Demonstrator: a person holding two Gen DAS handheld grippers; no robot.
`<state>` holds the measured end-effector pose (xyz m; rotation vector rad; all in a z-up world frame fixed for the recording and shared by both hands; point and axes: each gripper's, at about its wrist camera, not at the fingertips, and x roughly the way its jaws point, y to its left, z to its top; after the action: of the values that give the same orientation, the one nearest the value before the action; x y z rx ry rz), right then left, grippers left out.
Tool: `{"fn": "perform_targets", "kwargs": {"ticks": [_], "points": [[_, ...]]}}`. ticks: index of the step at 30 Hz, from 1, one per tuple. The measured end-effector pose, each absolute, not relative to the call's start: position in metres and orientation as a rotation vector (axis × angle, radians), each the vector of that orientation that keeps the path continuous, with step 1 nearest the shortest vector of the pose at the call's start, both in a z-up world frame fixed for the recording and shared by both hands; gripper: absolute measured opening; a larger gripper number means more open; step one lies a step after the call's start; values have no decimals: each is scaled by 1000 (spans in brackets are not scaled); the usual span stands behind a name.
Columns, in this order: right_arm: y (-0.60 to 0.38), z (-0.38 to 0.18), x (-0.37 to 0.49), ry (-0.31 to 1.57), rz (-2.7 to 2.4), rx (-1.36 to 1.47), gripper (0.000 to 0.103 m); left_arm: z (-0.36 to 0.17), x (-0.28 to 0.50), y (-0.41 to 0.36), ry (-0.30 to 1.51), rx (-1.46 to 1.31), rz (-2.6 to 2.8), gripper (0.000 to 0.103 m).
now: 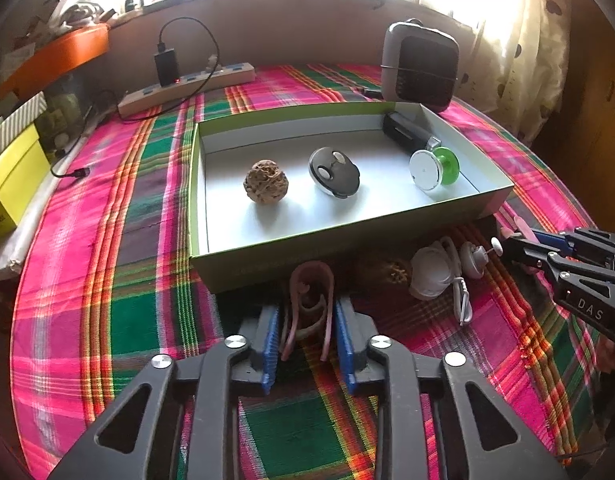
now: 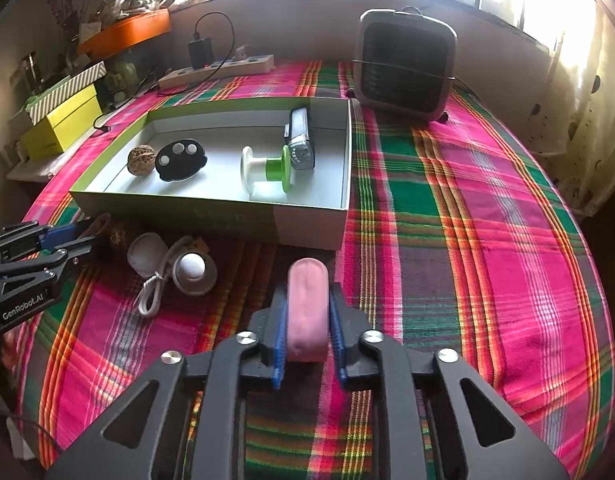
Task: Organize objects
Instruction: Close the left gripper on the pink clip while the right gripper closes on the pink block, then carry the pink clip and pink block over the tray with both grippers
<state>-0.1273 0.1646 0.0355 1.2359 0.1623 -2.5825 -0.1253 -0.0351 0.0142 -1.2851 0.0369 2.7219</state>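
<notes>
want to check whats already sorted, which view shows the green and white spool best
The right wrist view: the spool lies side-on in the box, both flanges clear. The left wrist view shows it mostly end-on, near the far right corner.

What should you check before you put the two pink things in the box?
1. Left gripper shut on the pink clip: ok.
2. Right gripper shut on the pink block: ok.
3. Free floor in the box: ok, left part bare.
4. Box contents lie still: ok.
5. White earphones out of the way: ok, between the grippers.
6. Grip firm enough to lift: cannot tell.
</notes>
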Motion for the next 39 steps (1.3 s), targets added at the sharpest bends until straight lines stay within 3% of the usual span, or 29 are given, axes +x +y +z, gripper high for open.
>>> {"fn": "perform_targets", "kwargs": {"ticks": [39], "points": [[167, 43, -127, 149, -2594, 1212, 19, 23, -122, -38, -1, -1258, 2747, 21]]}}
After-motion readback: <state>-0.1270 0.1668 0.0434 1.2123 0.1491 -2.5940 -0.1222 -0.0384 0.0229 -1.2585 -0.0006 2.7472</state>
